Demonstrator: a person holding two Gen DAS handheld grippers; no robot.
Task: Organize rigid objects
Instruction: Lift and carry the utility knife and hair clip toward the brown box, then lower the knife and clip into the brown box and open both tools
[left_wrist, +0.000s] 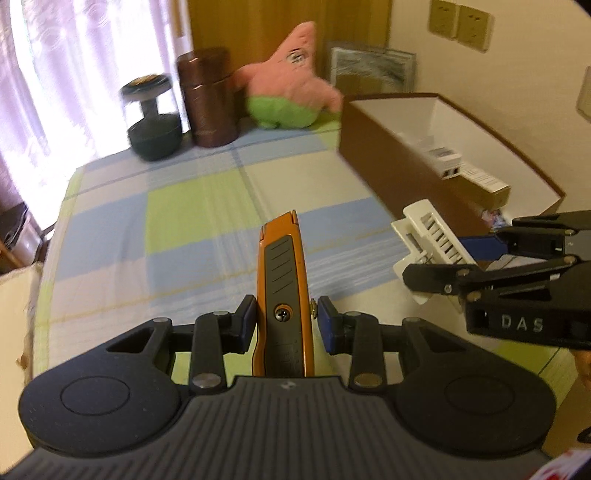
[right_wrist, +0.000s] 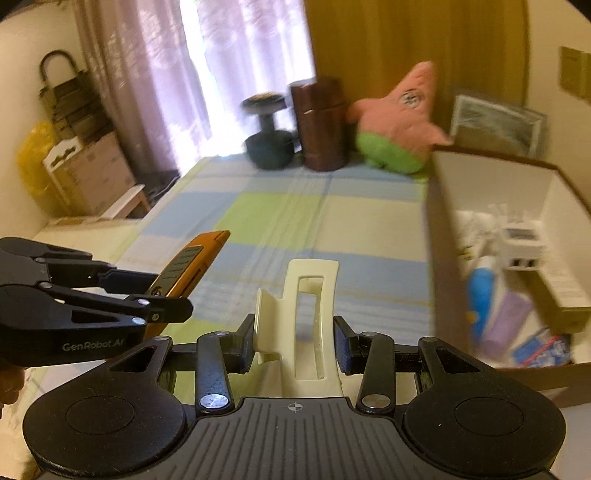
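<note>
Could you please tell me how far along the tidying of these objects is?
Several items already lie in the brown box. In hand: the left hand-held gripper holds the orange utility knife, the right hand-held gripper the cream hair clip. Both remain to go into the box.

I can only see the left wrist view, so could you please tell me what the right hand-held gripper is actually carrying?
Observer: The right hand-held gripper is shut on a cream hair claw clip, pads on either side of it.

Operator: Thank you. Does the brown box already hold much?

Observer: The right wrist view looks deeper into the brown box: besides the white device there is a blue bottle and a lilac packet.

Operator: And is anything beside the table on the curtain side?

Observer: Yes, cardboard boxes and a yellow bag stand on the floor there.

Operator: Is my orange utility knife secure?

Observer: From the right wrist view, the left hand-held gripper clamps the orange utility knife near its rear end, and the knife is off the cloth.
</note>
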